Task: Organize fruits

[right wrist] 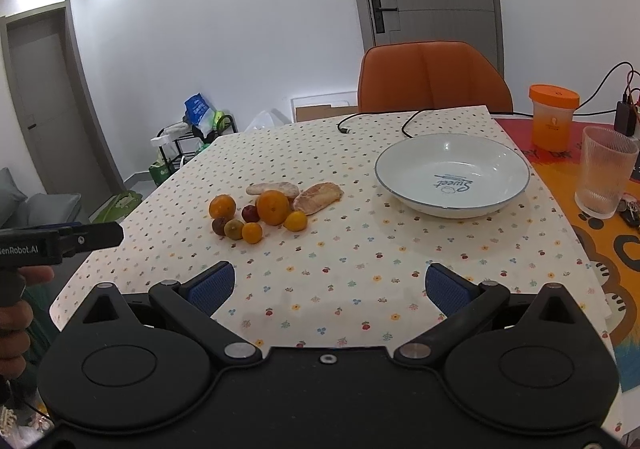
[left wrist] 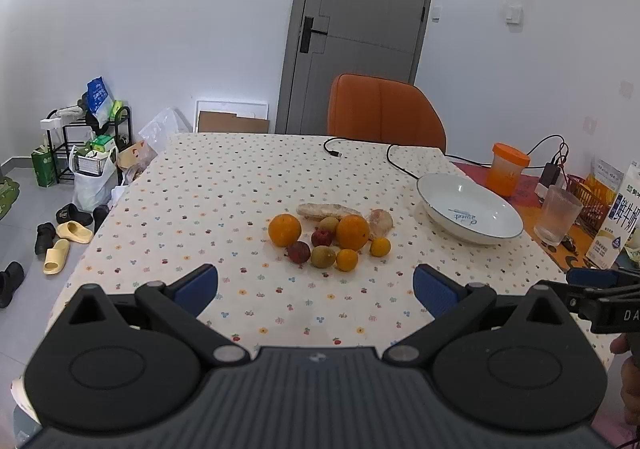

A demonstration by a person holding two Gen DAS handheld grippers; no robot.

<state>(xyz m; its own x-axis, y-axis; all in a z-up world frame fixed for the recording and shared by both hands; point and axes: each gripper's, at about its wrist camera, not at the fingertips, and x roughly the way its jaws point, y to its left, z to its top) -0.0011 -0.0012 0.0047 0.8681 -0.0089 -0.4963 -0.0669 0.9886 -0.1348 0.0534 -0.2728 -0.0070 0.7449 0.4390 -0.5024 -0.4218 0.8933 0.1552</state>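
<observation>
Currently both grippers hang over the near edge of the table [left wrist: 208,185], nothing in either. Left gripper [left wrist: 316,289]: fingers spread wide, blue pads [left wrist: 198,283] well apart, only tablecloth between them. Right gripper [right wrist: 330,287]: same, wide open, holding nothing.

Fruit sits in one cluster mid-table, beyond both grippers:
- two large oranges [left wrist: 285,229] [left wrist: 352,232], the second near the cluster's middle
- two small oranges [left wrist: 347,260] [left wrist: 380,247] on the near side
- two dark red fruits [left wrist: 298,252] [left wrist: 321,237]
- two brownish-green fruits [left wrist: 323,256] [left wrist: 329,224], one just beside the near red fruit
- two pale peeled pieces [left wrist: 328,211] [left wrist: 380,221] at the back, touching the cluster

White bowl [right wrist: 452,175] is to the right of the fruit, well apart from it, with printed lettering inside and no fruit in it. Ribbed glass [right wrist: 604,173] and orange-lidded cup [right wrist: 553,117] stand further right, off the dotted cloth. Black cable [left wrist: 360,147] runs across the far side. Orange chair [left wrist: 384,109] stands behind the table.
</observation>
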